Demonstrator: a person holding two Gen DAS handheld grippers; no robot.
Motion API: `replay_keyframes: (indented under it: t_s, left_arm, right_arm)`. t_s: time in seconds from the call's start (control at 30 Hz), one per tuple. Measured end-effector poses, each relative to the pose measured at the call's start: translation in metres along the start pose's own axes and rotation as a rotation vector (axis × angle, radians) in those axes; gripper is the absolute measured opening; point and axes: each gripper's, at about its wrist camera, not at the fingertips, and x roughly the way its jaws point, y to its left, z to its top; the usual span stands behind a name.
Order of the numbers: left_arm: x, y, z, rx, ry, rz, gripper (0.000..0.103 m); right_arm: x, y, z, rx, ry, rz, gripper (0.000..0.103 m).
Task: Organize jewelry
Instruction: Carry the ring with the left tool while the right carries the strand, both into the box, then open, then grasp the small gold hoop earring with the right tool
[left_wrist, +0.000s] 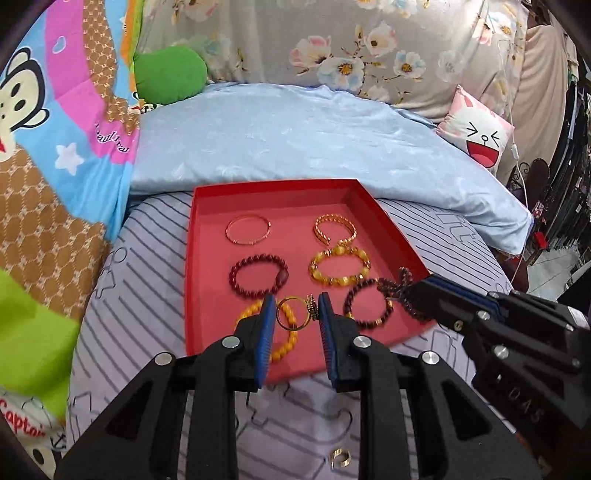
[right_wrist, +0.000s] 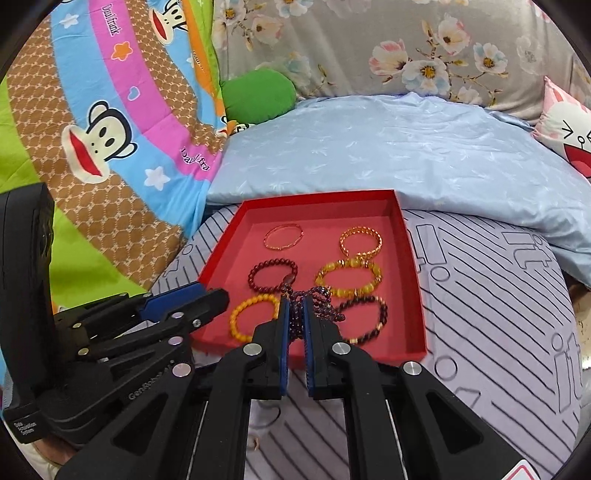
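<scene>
A red tray (left_wrist: 207, 280) (right_wrist: 412, 258) lies on a striped grey cushion and holds several bracelets: thin gold bangles at the back, dark red (left_wrist: 258, 277) and yellow bead bracelets in the middle, an orange bead bracelet (right_wrist: 251, 317) and a dark purple one (left_wrist: 365, 306) in front. My left gripper (left_wrist: 295, 310) is shut on a small gold ring (left_wrist: 293, 314) held above the tray's front. My right gripper (right_wrist: 294, 317) is shut on a dark purple bead strand (right_wrist: 317, 299) over the tray; it also shows in the left wrist view (left_wrist: 400, 286).
A small gold ring (left_wrist: 340, 459) lies on the cushion in front of the tray. A light blue pillow (left_wrist: 295, 136) sits behind the tray, with a green cushion (left_wrist: 170, 74), a cartoon quilt at left and a pink cartoon pillow (left_wrist: 476, 129) at right.
</scene>
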Motion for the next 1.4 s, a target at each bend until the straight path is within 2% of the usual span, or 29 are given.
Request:
replay_keyframes:
  t_s: [0.3,0.53,0.6,0.73,0.83,1.03,1.3,1.4]
  left_arm:
    - [0.042,0.009,0.017,-0.012,0.026,0.008,0.023]
    - [0.057,0.012,0.021,-0.025,0.042,0.009,0.023]
    - [0.059,0.014,0.021,-0.039,0.041,0.001,0.024]
    - [0.051,0.013,0.019,-0.045,0.026,0.017,0.040]
    - [0.041,0.013,0.013,-0.043,0.022,0.020,0.040]
    - [0.016,0.012,-0.009,-0.050,0.033,0.020,0.040]
    - [-0.016,-0.002,-0.054,-0.040,0.058,0.032,0.041]
    - [-0.020,-0.007,-0.071,-0.031,0.077,0.037,0.042]
  right_arm:
    - [0.046,-0.008,0.011,0.005,0.035,-0.009,0.007]
    - [0.060,-0.012,0.014,0.020,0.043,-0.017,0.008]
    - [0.059,-0.012,0.014,0.024,0.042,-0.022,0.012]
    - [0.046,-0.013,0.014,0.025,0.025,-0.028,0.014]
    - [0.032,-0.015,0.010,0.031,0.015,-0.031,0.017]
    - [-0.002,-0.024,-0.007,0.062,0.007,-0.034,0.017]
    - [-0.041,-0.021,-0.049,0.030,0.026,-0.075,0.017]
    - [-0.050,-0.028,-0.070,0.055,0.051,-0.085,0.020]
